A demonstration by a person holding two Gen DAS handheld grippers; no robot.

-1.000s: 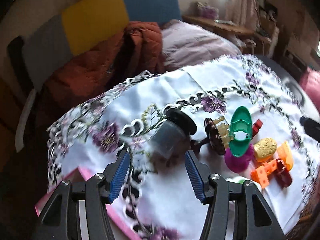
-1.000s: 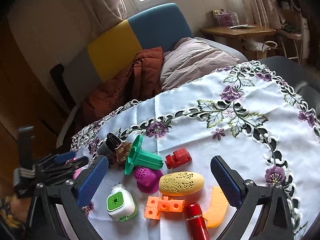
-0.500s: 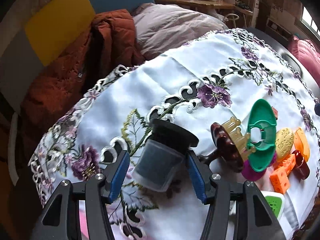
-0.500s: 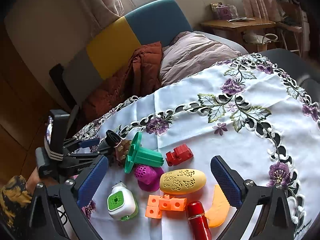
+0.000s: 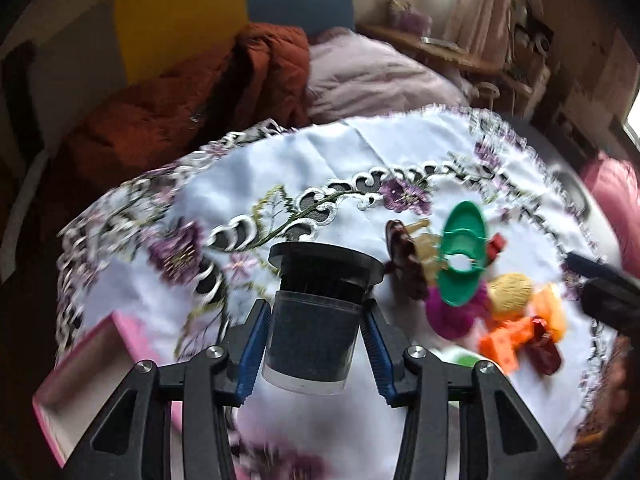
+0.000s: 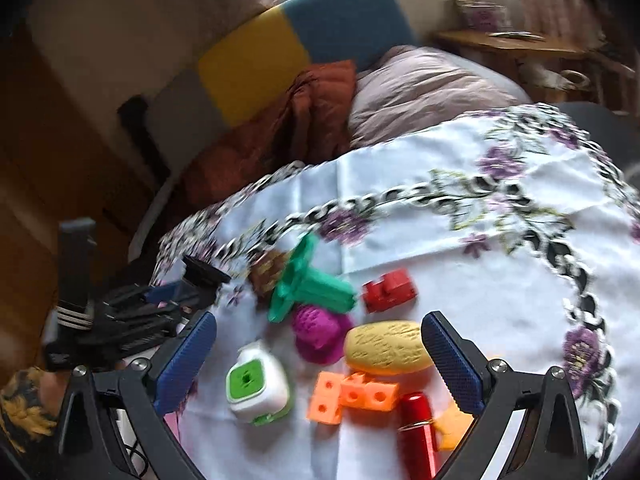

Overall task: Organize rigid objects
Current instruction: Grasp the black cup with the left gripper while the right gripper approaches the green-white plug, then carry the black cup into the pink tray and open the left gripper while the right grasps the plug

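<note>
My left gripper (image 5: pixel 314 344) is shut on a clear jar of dark grains with a black lid (image 5: pixel 316 320), held just above the white embroidered tablecloth (image 5: pixel 320 160). The jar's lid also shows in the right wrist view (image 6: pixel 202 274). My right gripper (image 6: pixel 318 364) is open above a pile of toys: a green plastic piece (image 6: pixel 312 286), a red brick (image 6: pixel 390 290), a yellow oval (image 6: pixel 386 346), a magenta piece (image 6: pixel 320 334), orange cubes (image 6: pixel 352 396), a red cylinder (image 6: pixel 418 432) and a white and green box (image 6: pixel 258 386).
A pink box (image 5: pixel 92 376) lies at the table's near left edge. A brown hair clip (image 5: pixel 406 264) lies beside the green piece. A chair with a rust jacket (image 5: pixel 192 112) and a pillow (image 5: pixel 372 76) stands behind the table.
My left gripper has closed on the jar and lifted it off the cloth. My right gripper has come a little closer over the toy pile.
</note>
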